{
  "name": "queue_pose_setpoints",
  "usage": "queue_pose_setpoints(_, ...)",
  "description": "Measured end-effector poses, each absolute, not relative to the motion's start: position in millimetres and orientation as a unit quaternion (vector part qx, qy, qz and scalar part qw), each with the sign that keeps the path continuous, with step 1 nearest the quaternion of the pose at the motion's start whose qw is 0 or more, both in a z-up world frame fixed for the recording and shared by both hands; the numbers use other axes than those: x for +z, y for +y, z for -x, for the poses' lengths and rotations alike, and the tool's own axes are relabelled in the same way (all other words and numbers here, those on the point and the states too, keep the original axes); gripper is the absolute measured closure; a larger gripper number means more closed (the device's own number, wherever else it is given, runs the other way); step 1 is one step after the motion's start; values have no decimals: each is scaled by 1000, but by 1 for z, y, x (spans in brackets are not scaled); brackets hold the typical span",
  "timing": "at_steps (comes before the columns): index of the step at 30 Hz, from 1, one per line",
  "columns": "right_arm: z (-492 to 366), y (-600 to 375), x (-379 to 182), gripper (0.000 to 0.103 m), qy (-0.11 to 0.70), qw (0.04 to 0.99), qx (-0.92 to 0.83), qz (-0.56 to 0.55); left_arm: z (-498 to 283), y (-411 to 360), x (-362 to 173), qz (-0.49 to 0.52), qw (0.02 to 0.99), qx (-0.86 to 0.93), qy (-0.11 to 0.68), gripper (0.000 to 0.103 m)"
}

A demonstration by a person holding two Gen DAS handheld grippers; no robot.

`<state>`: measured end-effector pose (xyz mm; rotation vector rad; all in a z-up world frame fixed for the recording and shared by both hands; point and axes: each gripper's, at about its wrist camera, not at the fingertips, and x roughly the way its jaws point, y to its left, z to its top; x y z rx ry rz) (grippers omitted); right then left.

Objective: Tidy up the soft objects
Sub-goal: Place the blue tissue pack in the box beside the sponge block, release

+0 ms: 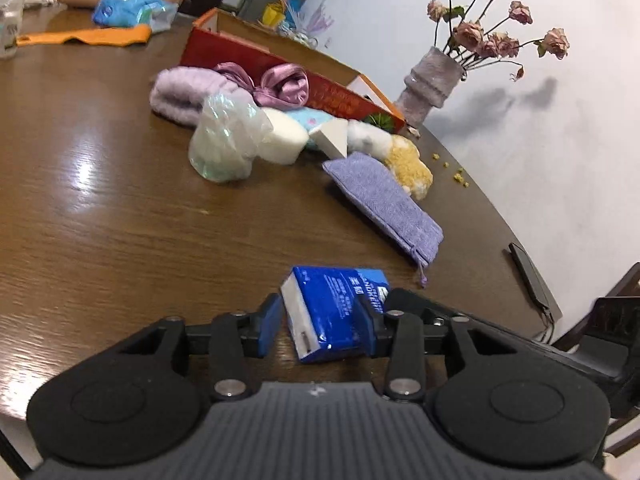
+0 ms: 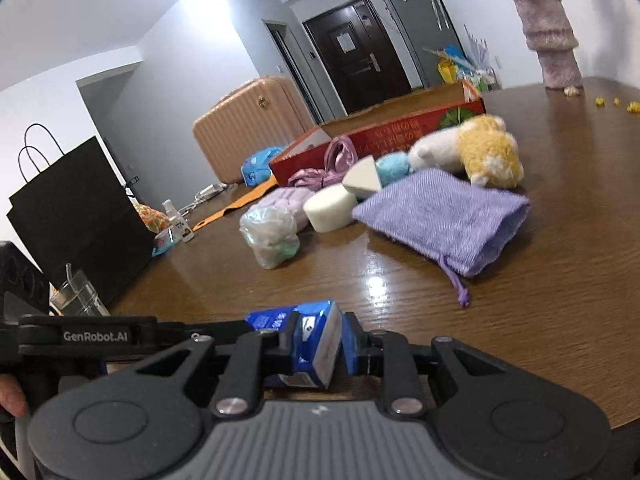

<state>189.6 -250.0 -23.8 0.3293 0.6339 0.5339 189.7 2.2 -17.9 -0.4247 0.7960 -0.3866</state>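
Note:
A blue tissue pack (image 1: 334, 312) lies on the brown table between the fingers of my left gripper (image 1: 320, 322); the jaws stand a little apart around it, the left pad not touching. In the right wrist view the same pack (image 2: 310, 344) sits between the fingers of my right gripper (image 2: 318, 346), which is closed on it. Further off lie a lilac drawstring pouch (image 1: 384, 204), a yellow plush (image 1: 412, 168), white sponges (image 1: 282, 136), a wrapped bundle (image 1: 224, 140), a lilac fluffy band (image 1: 180, 94) and a pink satin scrunchie (image 1: 280, 84).
A red cardboard box (image 1: 304, 80) stands open behind the pile. A vase of dried roses (image 1: 430, 80) stands at the back right. A phone (image 1: 530, 276) lies near the table's right edge. A black paper bag (image 2: 76, 216), a glass (image 2: 78, 294) and a spray bottle (image 2: 176, 220) stand on the left.

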Motion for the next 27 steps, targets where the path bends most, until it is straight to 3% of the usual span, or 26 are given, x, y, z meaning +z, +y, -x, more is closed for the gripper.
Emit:
queue_pose_setpoints(7, -212, -243, 0, 83, 281, 912, 257, -149, -221, 0, 10, 206, 898, -187, 339, 74)
queue_pose_setpoints(15, -351, -248, 91, 83, 201, 940, 255, -107, -377, -10, 93, 169, 918, -223, 281, 74)
queue_pose_setpoints(20, -483, -246, 106, 83, 238, 937, 217, -133, -514, -15, 97, 172, 903, -231, 319, 73)
queue_pose_setpoints(27, -633, -234, 67, 83, 347, 912, 154, -154, -640, -24, 40, 160, 881, -202, 397, 69)
